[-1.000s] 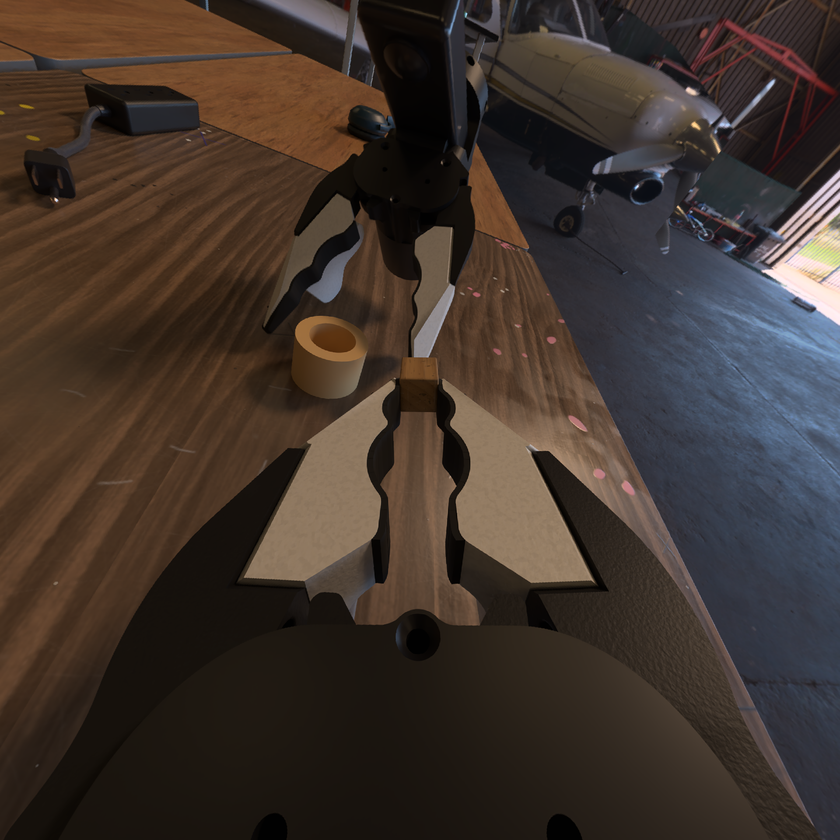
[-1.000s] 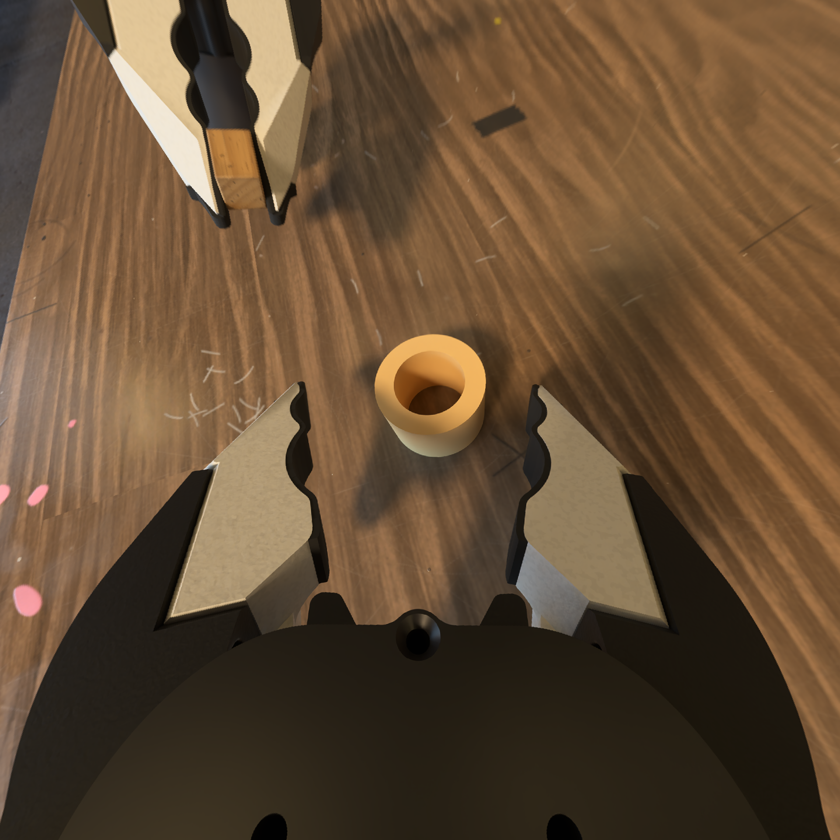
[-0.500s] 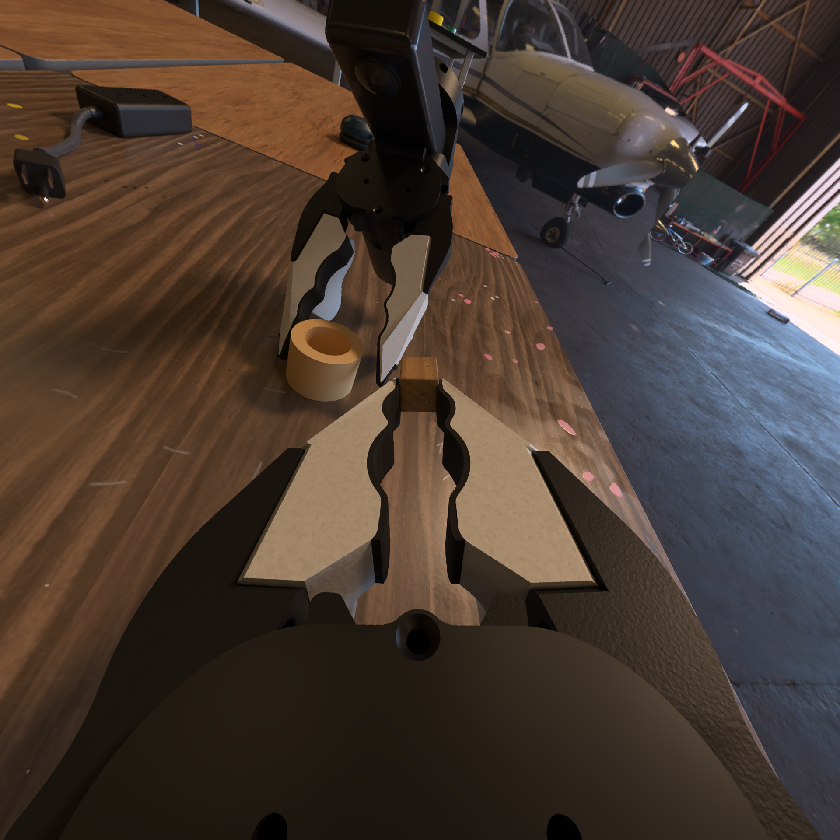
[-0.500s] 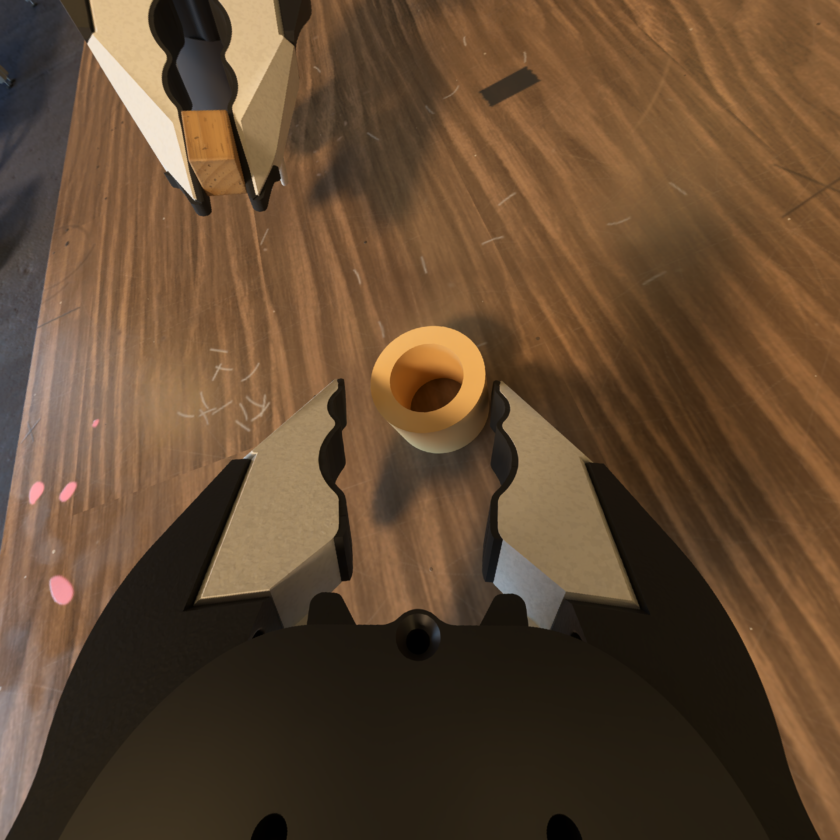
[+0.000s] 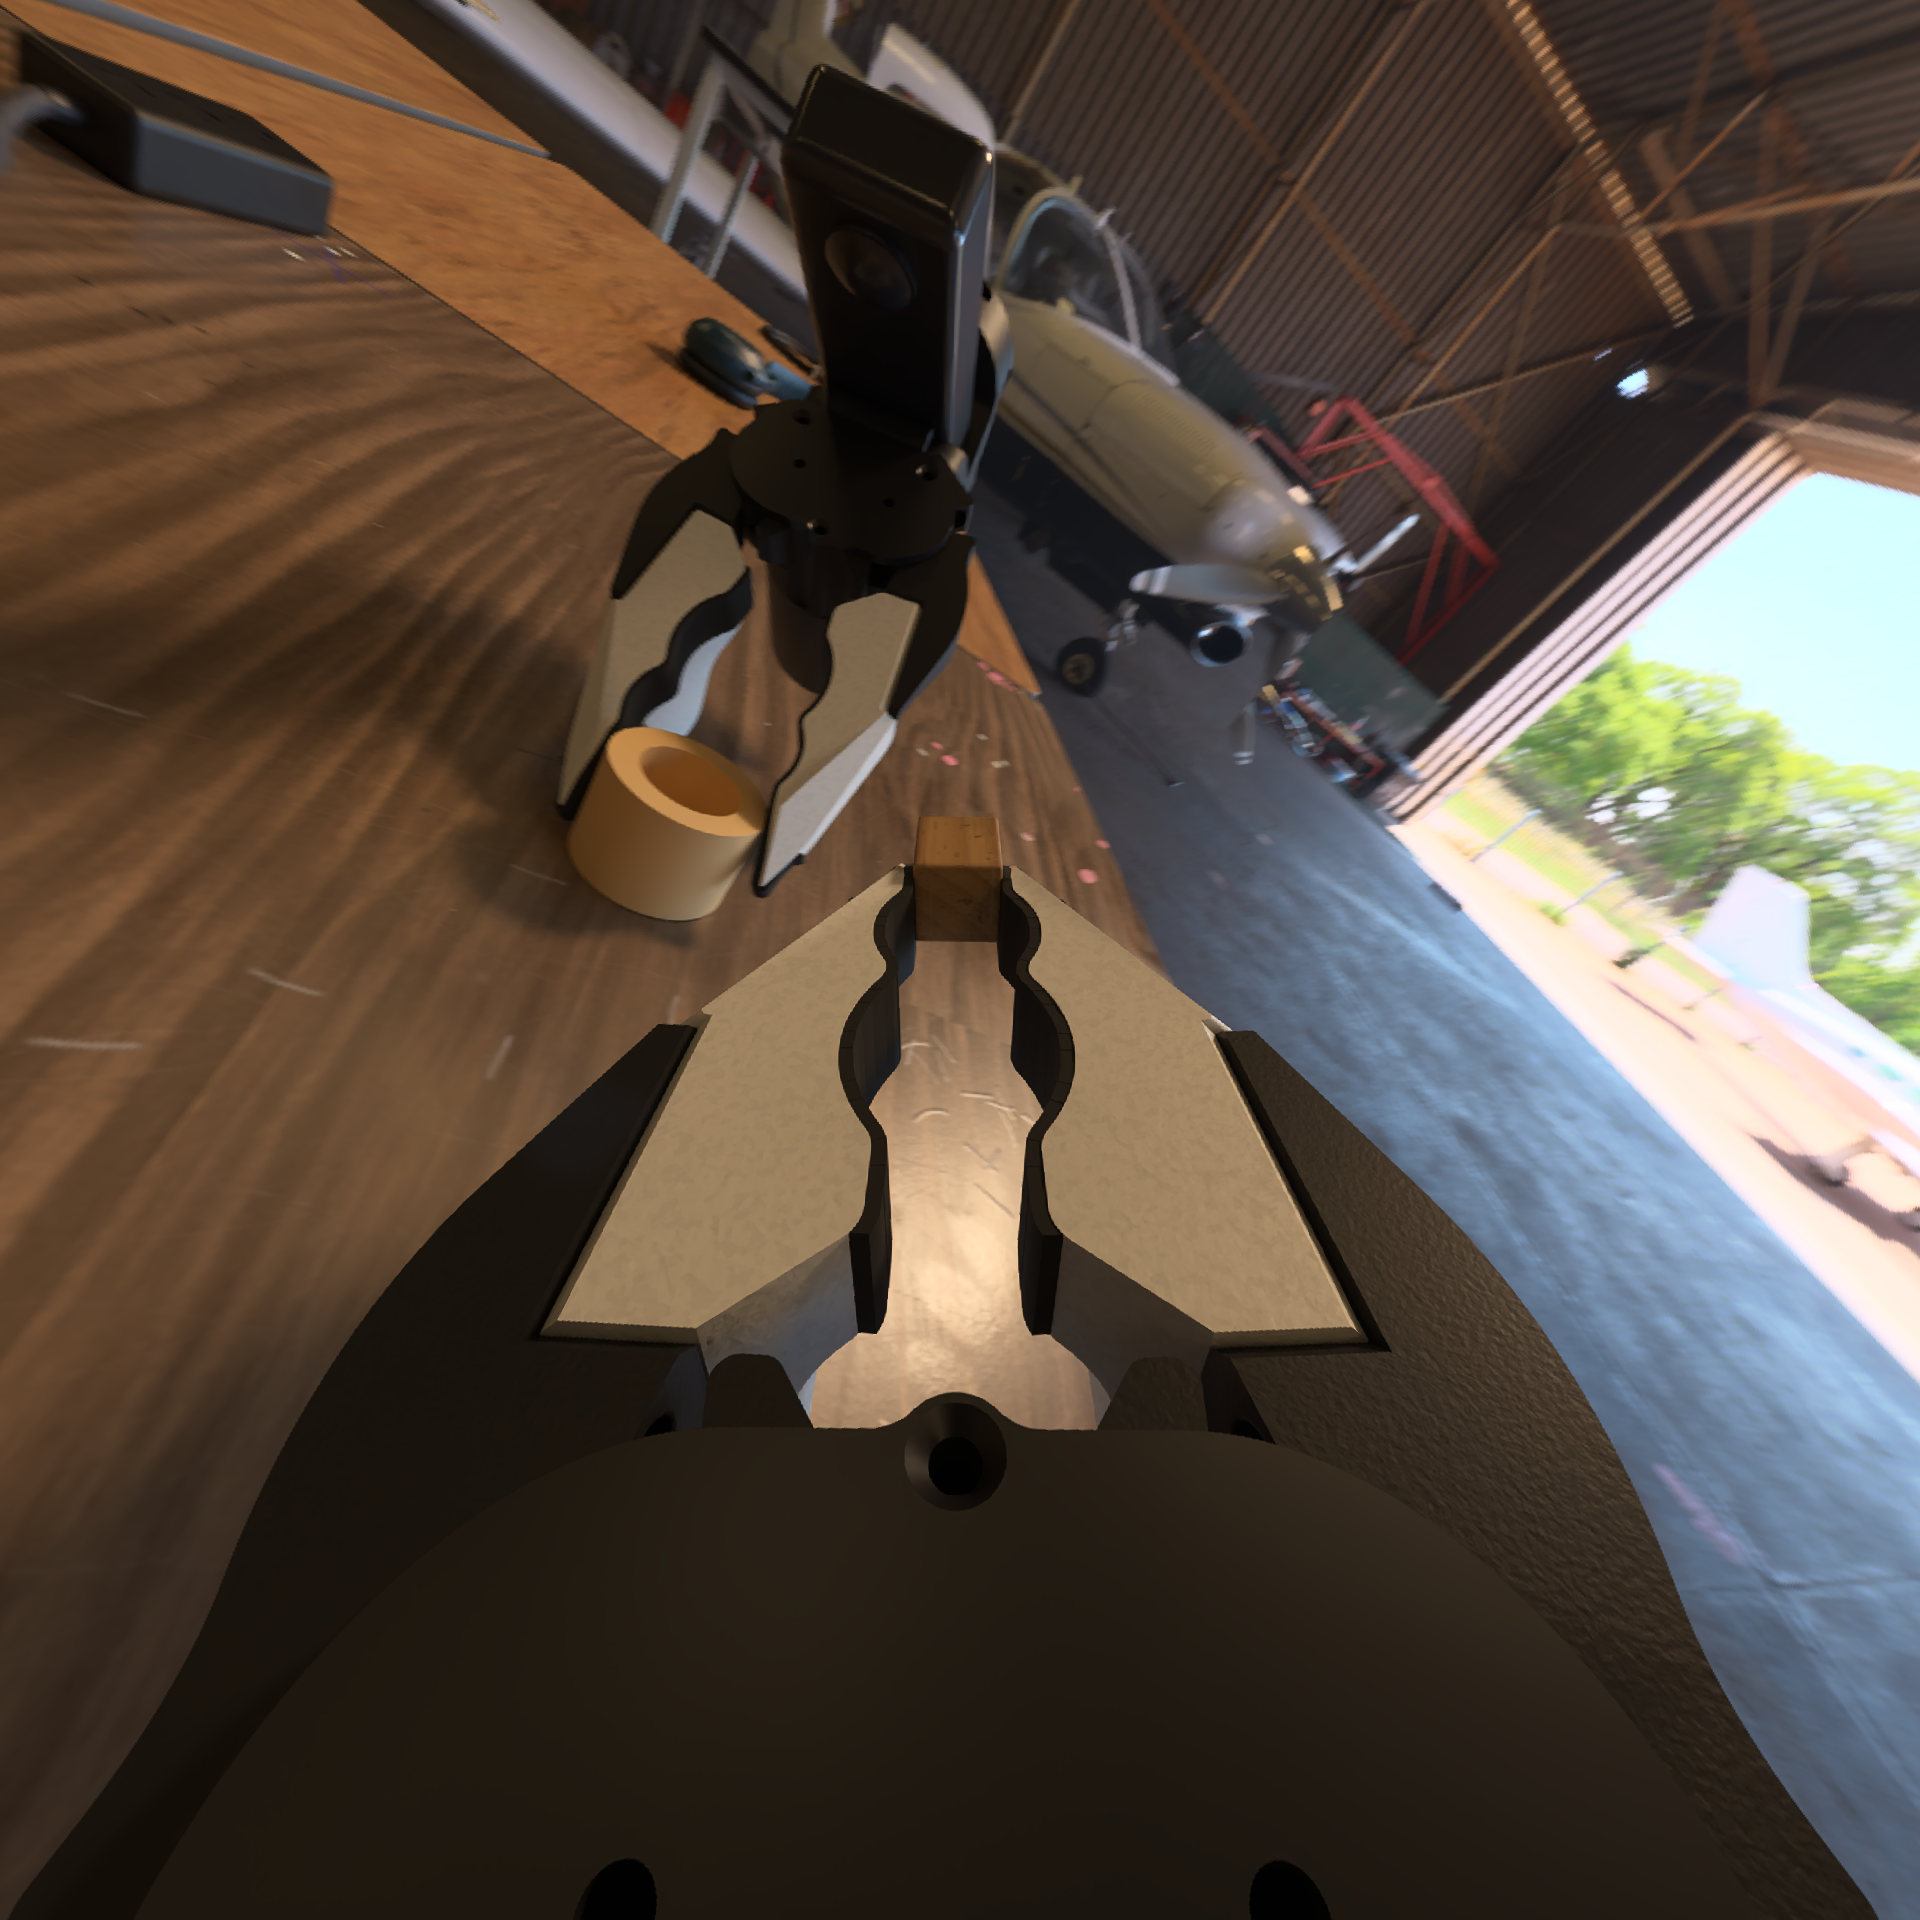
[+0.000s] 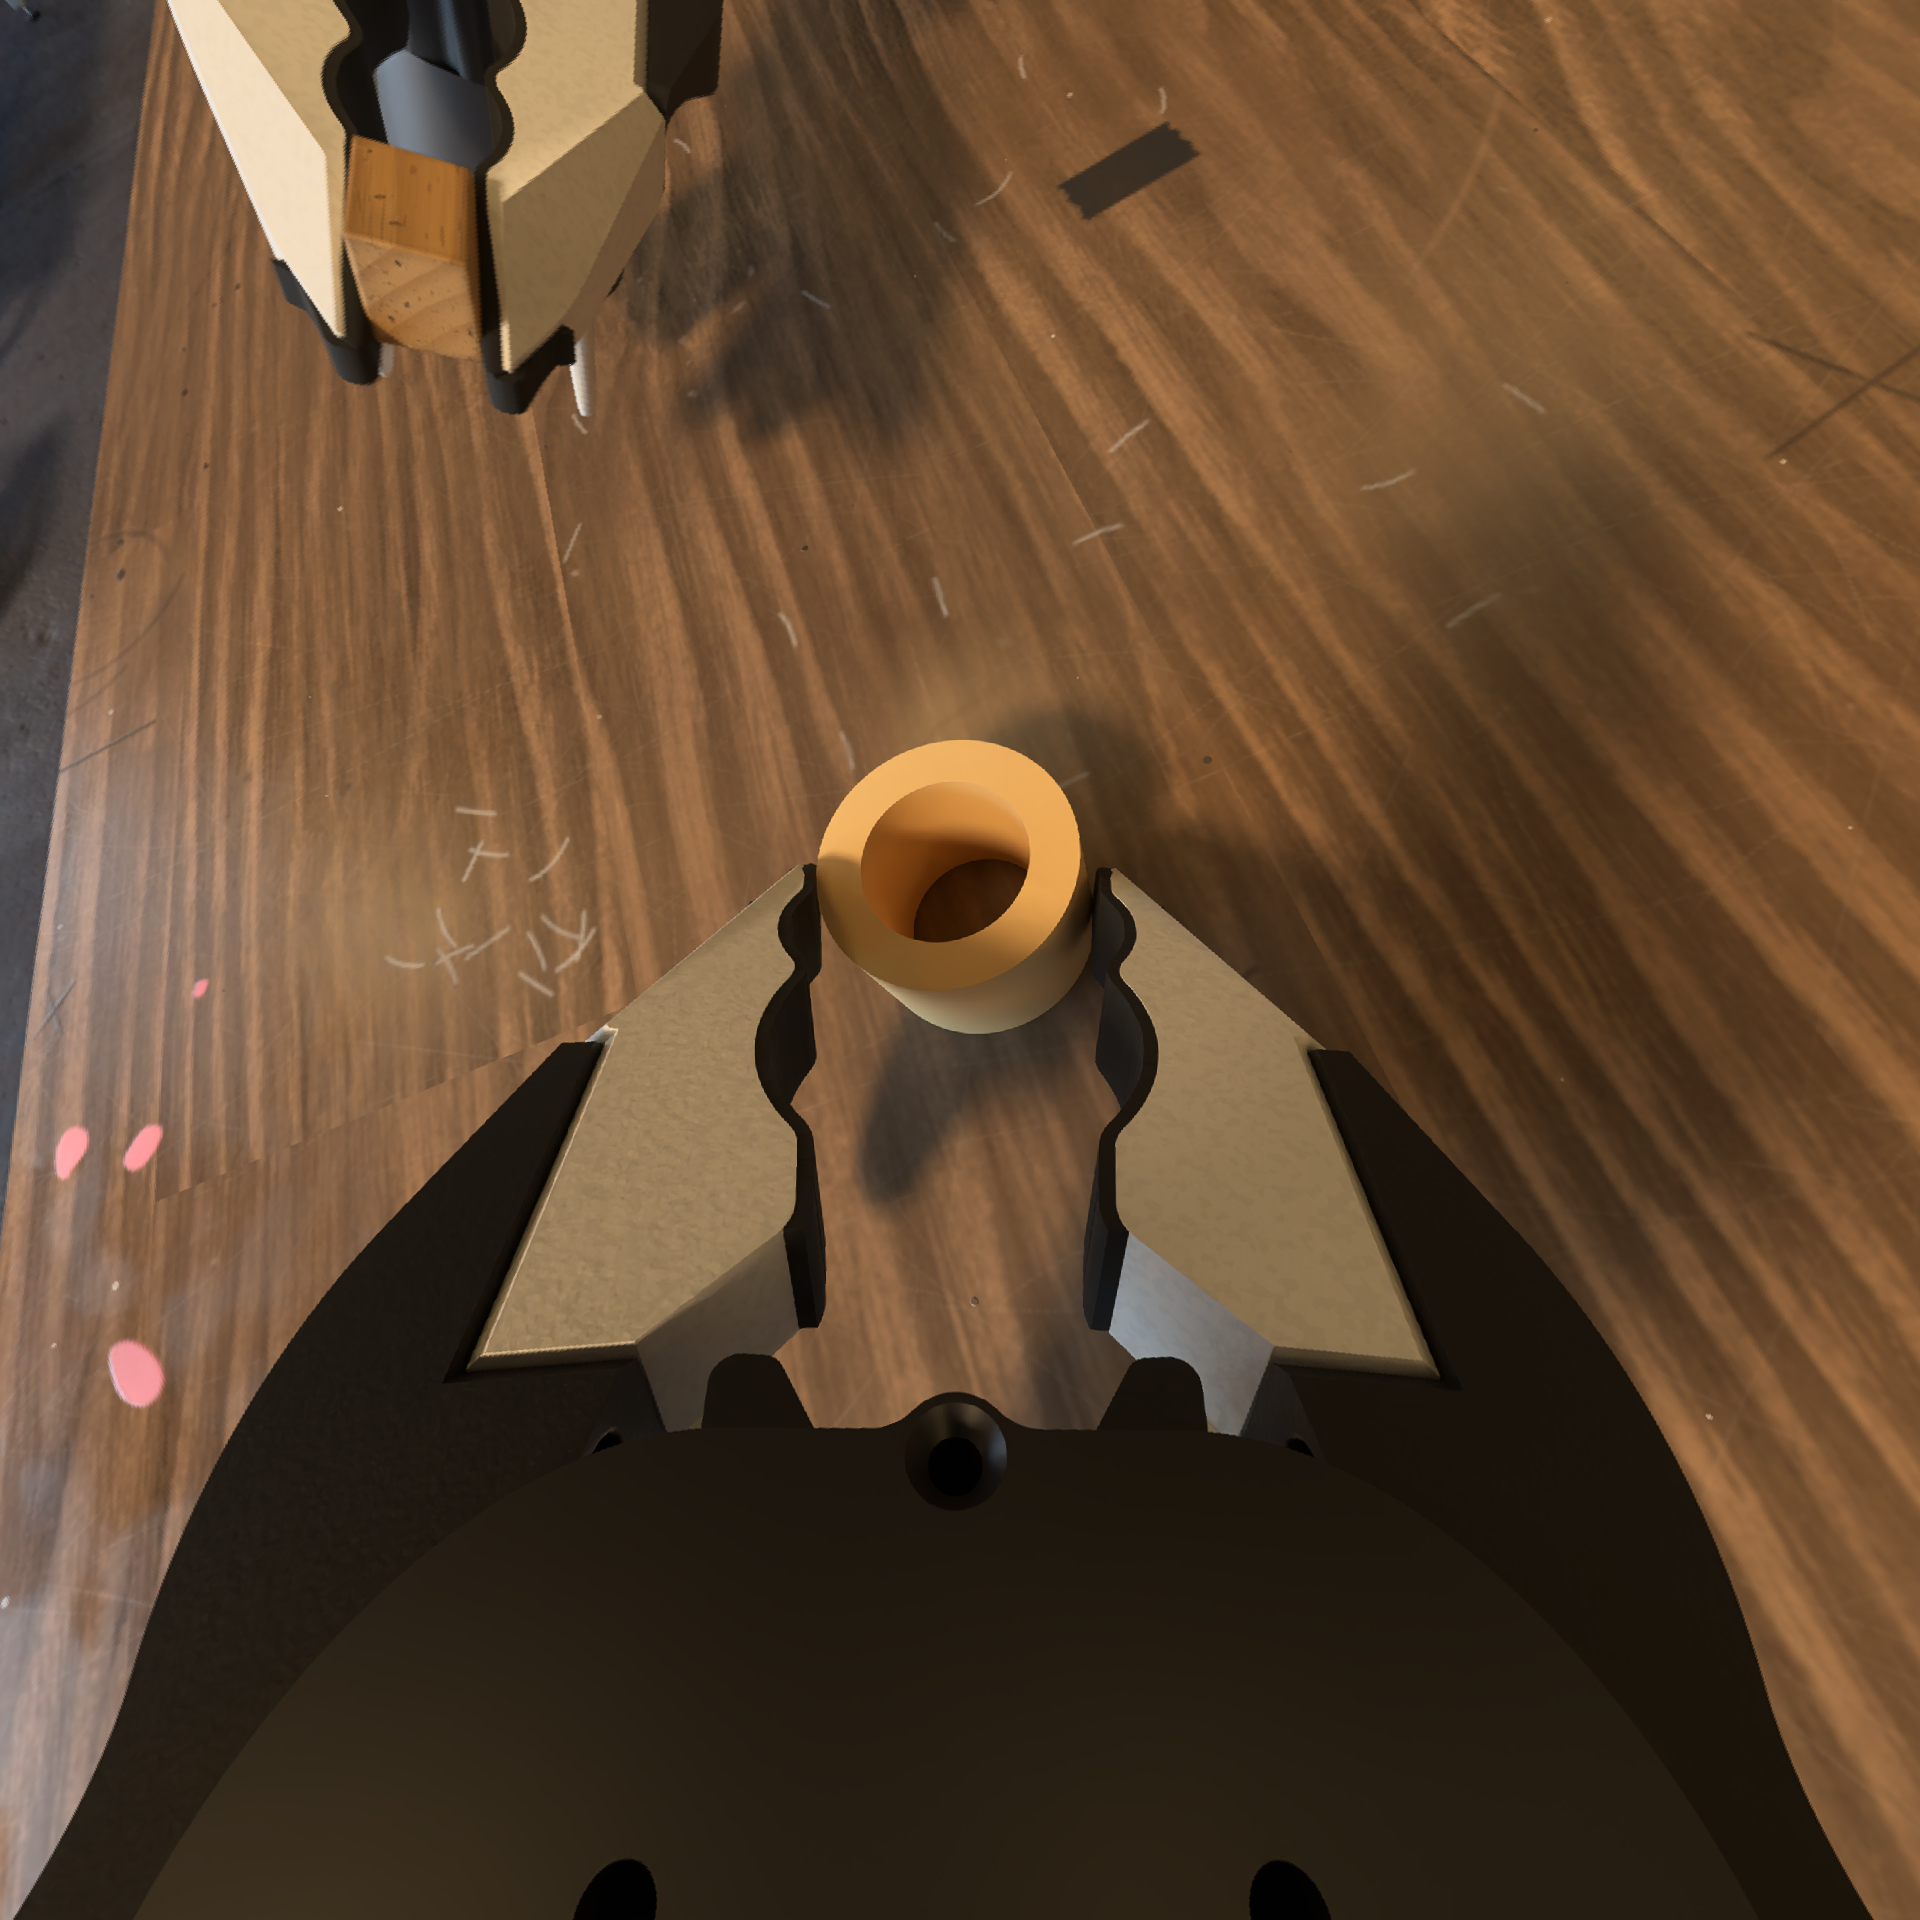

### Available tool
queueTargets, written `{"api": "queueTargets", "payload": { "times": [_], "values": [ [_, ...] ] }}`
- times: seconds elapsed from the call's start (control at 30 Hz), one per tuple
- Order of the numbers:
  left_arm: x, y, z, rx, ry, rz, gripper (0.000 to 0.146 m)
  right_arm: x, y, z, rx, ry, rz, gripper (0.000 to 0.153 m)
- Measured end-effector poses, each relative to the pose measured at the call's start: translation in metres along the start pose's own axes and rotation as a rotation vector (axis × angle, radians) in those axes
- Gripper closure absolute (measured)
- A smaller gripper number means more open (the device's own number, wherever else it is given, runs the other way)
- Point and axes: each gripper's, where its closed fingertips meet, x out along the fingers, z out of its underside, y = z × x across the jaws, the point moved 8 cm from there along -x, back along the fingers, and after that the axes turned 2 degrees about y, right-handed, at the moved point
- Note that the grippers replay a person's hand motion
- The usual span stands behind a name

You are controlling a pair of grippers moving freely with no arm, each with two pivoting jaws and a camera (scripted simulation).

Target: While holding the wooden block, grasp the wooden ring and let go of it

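The left gripper (image 5: 957, 883) held the wooden block (image 5: 957, 878) pinched between its fingertips, clear of the wooden tabletop (image 6: 1351, 520). The right gripper (image 6: 954, 883) had its fingers narrowed onto the wooden ring (image 6: 951, 883), one fingertip against each side of the outer wall; the ring stood upright on the tabletop, hole facing up, right at the tips and not deeper between the fingers. Contact appeared to be made (the pictures did not settle how firm it was). The main risk judged from here was the shallow tip grip: on a curved wall, uneven closing could squeeze the ring forward out of the fingers or tip it over. A second risk was the near spacing of the two grippers; any sideways drift of the left one could knock the ring or loosen the block, breaking the hold the task requires.
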Motion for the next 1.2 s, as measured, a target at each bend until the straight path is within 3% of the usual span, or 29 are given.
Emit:
{"api": "queueTargets", "payload": {
  "times": [0.2,0.5,0.7,0.83,1.2],
  "values": [
    [-0.001,-0.001,0.001,-0.081,0.049,0.064,0.132,0.002,-0.003,-0.001,0.031,0.011,0.018,0.1],
    [-0.019,0.01,0.001,0.154,-0.036,-0.05,0.132,0.014,-0.022,-0.004,0.03,0.011,0.05,0.1],
    [-0.045,0.021,0.0,0.349,-0.075,-0.117,0.132,0.015,-0.03,-0.004,-0.034,-0.002,0.109,0.068],
    [-0.043,0.026,0.012,0.455,-0.144,-0.131,0.132,0.003,-0.034,-0.008,-0.091,0.052,0.125,0.054],
    [-0.01,0.036,0.023,0.691,-0.201,-0.25,0.132,0.004,-0.038,-0.01,-0.233,0.084,0.053,0.05]
  ]
}}
